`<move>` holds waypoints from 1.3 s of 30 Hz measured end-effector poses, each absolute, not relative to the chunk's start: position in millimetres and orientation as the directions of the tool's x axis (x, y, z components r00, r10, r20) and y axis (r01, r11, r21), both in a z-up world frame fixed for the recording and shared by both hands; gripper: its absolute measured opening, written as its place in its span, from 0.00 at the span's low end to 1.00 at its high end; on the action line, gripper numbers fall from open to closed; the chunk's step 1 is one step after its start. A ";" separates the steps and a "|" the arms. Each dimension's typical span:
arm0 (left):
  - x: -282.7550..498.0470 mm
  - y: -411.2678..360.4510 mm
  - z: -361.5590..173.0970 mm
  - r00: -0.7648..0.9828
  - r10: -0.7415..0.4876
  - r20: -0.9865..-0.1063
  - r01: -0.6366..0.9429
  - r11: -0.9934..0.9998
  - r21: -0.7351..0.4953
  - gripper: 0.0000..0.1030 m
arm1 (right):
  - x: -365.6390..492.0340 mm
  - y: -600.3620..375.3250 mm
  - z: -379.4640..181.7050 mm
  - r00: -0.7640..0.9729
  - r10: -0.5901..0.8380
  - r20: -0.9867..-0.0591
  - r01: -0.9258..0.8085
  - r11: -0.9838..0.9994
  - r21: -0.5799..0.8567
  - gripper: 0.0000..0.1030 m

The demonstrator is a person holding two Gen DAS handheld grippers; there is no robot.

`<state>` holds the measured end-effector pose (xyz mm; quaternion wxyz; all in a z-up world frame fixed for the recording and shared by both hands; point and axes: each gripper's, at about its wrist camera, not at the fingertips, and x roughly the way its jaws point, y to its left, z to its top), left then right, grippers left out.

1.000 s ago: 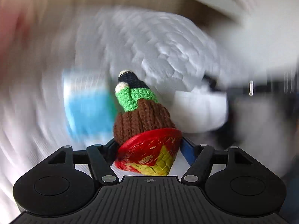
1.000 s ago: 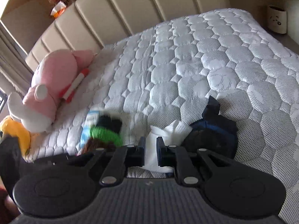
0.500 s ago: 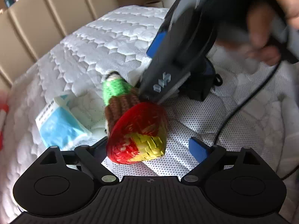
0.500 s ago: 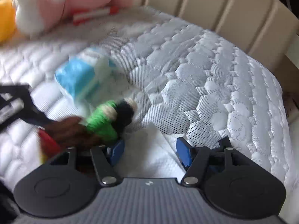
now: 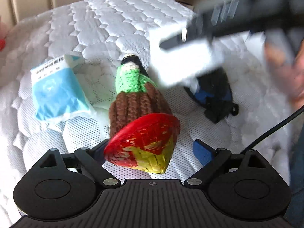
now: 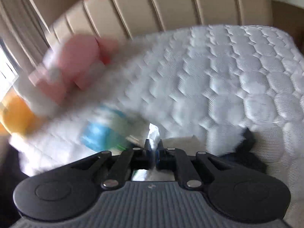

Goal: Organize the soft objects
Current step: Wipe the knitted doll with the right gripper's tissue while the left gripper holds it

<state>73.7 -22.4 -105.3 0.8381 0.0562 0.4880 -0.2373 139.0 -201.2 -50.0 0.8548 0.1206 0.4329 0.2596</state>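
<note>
A knitted doll (image 5: 136, 96) in brown and green, capped at its near end by a red-and-yellow cone, lies on the white quilted mattress (image 5: 106, 24) between the spread fingers of the left gripper (image 5: 152, 152); the jaws stand wide and are opening a little more, the right blue pad (image 5: 201, 152) is clear of the doll, and whether the left finger touches the cone cannot be told, as the cone hides it. To the doll's left sits a blue-and-white soft pack (image 5: 57, 93), to its right a dark blue and black fabric item (image 5: 214, 95), all near one another at the near side of the bed. Above them, blurred, the right gripper (image 6: 153, 151) crosses with a white cloth (image 6: 153, 133) pinched between its closed jaws, the cloth sticking up past the tips. At the far left, against the beige padded headboard (image 6: 171, 1), a pink plush toy (image 6: 76, 60) and a yellow one (image 6: 15, 115) lie smeared by motion. Sorting appears to be midway: the doll looks freshly set down among the small items, the cloth is in transit, and no tidy grouping or container is visible, so most of the arranging seems left to do.
</note>
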 end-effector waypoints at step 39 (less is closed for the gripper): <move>39.1 -64.6 -104.3 0.674 -0.244 -0.697 0.636 0.672 0.380 0.71 | 96.9 -260.4 -20.6 0.606 0.640 -0.473 -0.181 0.690 0.701 0.06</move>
